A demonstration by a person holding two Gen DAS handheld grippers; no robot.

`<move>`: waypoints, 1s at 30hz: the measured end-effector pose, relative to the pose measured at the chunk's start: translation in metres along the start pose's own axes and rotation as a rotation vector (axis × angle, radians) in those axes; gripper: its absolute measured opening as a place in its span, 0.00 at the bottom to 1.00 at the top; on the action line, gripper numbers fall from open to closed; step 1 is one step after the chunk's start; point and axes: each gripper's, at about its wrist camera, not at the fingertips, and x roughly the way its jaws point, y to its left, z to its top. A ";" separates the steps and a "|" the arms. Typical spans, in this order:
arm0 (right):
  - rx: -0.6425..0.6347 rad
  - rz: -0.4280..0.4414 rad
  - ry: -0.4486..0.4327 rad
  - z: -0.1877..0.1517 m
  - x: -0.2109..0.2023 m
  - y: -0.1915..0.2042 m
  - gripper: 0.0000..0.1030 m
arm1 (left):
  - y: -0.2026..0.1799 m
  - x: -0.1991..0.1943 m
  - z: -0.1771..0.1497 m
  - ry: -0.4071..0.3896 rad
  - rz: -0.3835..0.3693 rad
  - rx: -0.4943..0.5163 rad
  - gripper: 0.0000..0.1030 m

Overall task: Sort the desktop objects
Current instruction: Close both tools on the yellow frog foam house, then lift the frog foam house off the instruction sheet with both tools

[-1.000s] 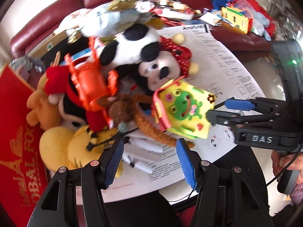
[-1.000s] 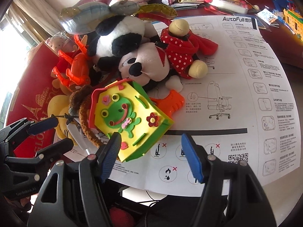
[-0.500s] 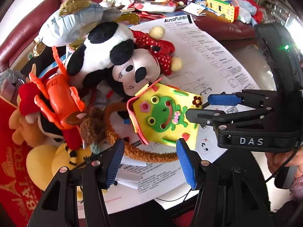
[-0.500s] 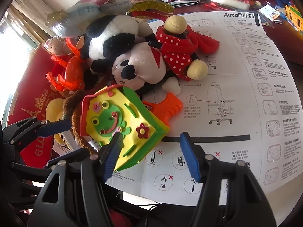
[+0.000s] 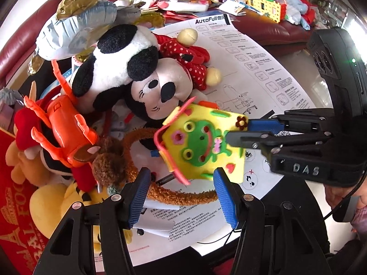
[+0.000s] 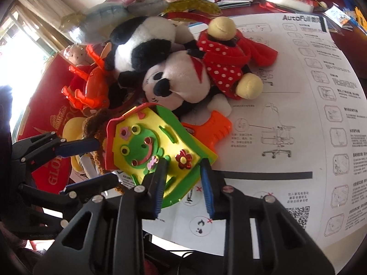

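Foam frog house (image 6: pixel 146 151), yellow with a green side and a pink roof edge, sits at the near rim of the toy heap on the counter (image 5: pixel 321 87), resting over the printed instruction sheet (image 6: pixel 298 105) and against the brown fuzzy headband (image 5: pixel 181 197). Your right tongs (image 6: pixel 183 171) have closed in on its lower corner, one finger on the yellow face, the other at the green edge; whether they truly bite yet, I cannot tell. Your left tongs (image 5: pixel 179 192) stand spread, holding nothing, just in front of the headband.

Expect the house to be very light, soft and easily crushed: craft foam glued at the seams, so squeeze gently. A corner hold may let it swing; a hold across a flat wall, away from the stuck-on flower (image 6: pixel 183 159), looks steadier. Mind the mouse plush (image 6: pixel 183 82) leaning beside it.
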 end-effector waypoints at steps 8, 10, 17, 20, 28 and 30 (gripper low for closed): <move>0.060 0.004 0.000 -0.006 -0.004 -0.017 0.28 | -0.018 0.012 0.007 0.017 -0.029 0.023 0.44; 0.061 0.002 0.000 -0.008 -0.004 -0.017 0.28 | -0.020 0.015 0.008 0.019 -0.016 0.024 0.25; 0.043 -0.020 0.001 -0.009 -0.006 -0.016 0.29 | -0.017 0.023 0.011 0.040 0.003 0.012 0.14; 0.020 -0.035 -0.001 -0.008 -0.008 -0.014 0.31 | -0.016 0.026 0.013 0.049 0.011 0.007 0.13; -0.035 -0.075 -0.024 -0.002 -0.019 -0.010 0.30 | -0.015 0.033 0.015 0.060 0.016 -0.004 0.14; -0.044 -0.072 -0.024 0.000 -0.019 -0.010 0.30 | -0.014 0.034 0.016 0.064 0.015 -0.009 0.14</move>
